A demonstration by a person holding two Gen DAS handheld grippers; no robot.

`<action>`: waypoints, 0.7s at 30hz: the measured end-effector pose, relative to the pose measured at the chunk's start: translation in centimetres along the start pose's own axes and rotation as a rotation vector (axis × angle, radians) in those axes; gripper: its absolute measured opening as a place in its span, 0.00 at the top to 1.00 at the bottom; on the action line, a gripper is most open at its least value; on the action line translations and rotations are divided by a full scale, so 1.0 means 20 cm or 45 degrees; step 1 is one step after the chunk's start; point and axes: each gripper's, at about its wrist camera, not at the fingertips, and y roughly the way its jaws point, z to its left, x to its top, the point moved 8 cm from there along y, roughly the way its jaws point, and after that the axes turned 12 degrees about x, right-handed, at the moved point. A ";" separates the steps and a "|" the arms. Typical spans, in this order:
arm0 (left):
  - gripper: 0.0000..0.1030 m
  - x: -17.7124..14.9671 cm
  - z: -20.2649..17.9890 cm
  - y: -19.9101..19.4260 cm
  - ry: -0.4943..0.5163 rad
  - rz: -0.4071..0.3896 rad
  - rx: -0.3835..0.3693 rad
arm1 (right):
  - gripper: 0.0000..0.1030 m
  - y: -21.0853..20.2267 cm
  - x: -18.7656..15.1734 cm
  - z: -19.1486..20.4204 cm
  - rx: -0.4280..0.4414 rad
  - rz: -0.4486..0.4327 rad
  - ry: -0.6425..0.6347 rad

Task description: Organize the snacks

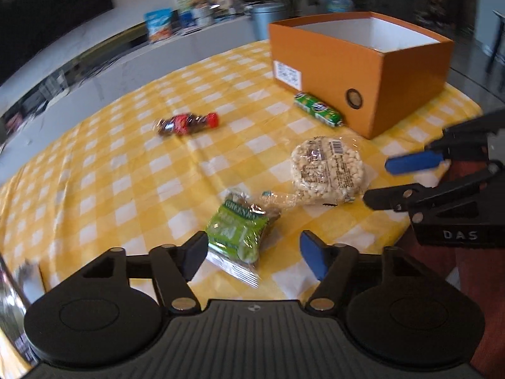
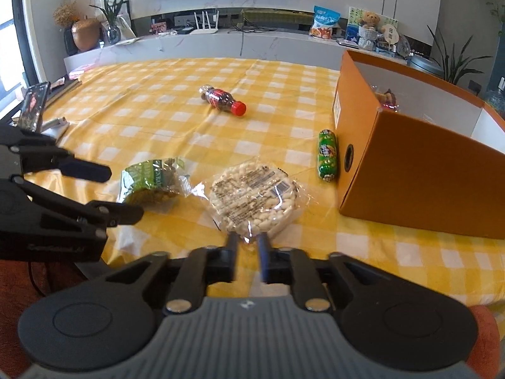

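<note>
My left claw (image 1: 252, 252) spread wide around a crinkly green packet (image 1: 238, 232), my right claw (image 2: 247, 246) part open, tips at the near edge of a round puffed-rice cake (image 2: 254, 200) in clear wrap, orange cardboard box (image 2: 410, 170) nearby

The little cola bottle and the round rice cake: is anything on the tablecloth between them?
No. In the right wrist view, only bare yellow checked tablecloth lies between the cola bottle and the rice cake.
</note>
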 end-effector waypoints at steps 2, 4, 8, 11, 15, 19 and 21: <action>0.18 0.03 0.04 0.03 0.051 0.009 -0.031 | 0.47 -0.01 0.02 0.00 0.042 -0.023 -0.019; 0.17 0.05 0.08 0.07 0.062 0.042 -0.077 | 0.39 -0.01 0.03 0.00 0.073 -0.017 -0.064; 0.16 0.07 0.10 0.14 0.073 0.095 -0.169 | 0.13 0.02 0.07 -0.06 0.046 -0.010 -0.082; 0.16 0.06 0.07 0.19 0.076 0.133 -0.233 | 0.11 0.05 0.09 -0.13 0.006 -0.007 0.081; 0.21 0.04 0.05 0.24 0.091 0.151 -0.225 | 0.11 0.10 0.09 -0.19 -0.034 -0.015 0.330; 0.24 0.03 0.04 0.24 0.071 0.135 -0.195 | 0.11 0.14 0.11 -0.19 -0.019 -0.031 0.470; 0.26 0.02 0.04 0.25 0.059 0.128 -0.182 | 0.11 0.16 0.13 -0.17 -0.017 -0.033 0.496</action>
